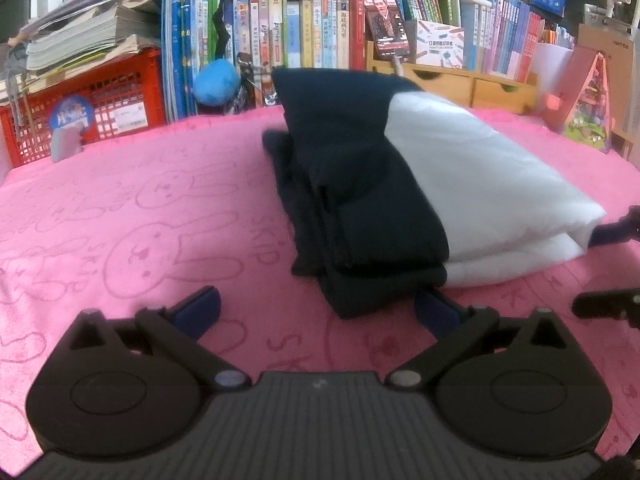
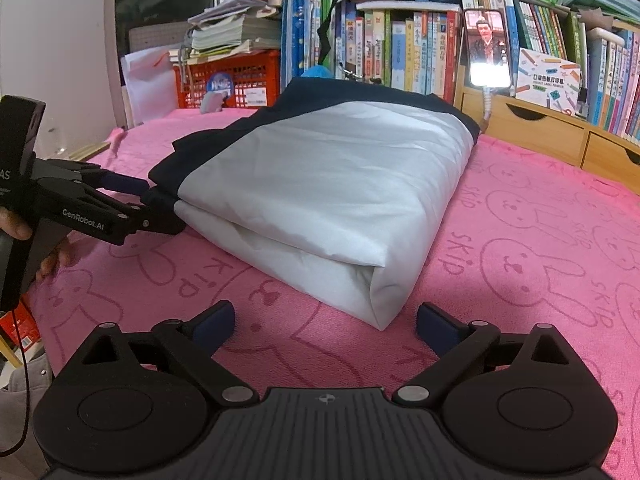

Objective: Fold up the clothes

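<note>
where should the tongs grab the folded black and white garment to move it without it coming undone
Grip the folded garment at its closed white corner, coming in low from the near side with the right tongs. There the layers wrap into one rounded fold, so they probably stay together; the dark end shows looser stacked edges.

Bright even indoor light, soft shadows; fisheye bending edges, corners dark
</note>
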`<state>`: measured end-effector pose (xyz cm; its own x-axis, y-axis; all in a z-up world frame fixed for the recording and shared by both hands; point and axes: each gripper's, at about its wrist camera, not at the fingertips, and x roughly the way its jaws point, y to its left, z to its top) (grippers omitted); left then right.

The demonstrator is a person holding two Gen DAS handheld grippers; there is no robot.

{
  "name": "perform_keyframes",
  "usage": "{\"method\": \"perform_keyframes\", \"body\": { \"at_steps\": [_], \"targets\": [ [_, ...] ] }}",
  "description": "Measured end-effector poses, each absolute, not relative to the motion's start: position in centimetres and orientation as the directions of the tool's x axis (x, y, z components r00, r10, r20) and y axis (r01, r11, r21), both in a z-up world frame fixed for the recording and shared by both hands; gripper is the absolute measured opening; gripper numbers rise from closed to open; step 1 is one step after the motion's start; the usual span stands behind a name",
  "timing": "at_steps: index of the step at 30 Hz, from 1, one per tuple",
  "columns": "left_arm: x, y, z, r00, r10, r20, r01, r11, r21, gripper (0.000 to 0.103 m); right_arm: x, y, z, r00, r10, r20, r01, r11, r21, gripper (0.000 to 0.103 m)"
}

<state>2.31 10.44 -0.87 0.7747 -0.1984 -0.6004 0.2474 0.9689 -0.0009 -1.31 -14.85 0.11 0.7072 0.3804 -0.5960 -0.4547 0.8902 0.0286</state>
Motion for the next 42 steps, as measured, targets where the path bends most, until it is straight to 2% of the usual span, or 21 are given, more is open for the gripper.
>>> {"method": "perform_keyframes", "body": {
  "at_steps": [42],
  "targets": [
    [2.33,10.69,-0.80,0.773,-0.205,-0.600,0.248,0.969,-0.011,0.103,-1.23,-15.09,0.03,0.706,0.378,-0.599,-0.453,0.891,0.029,0.101]
  ]
}}
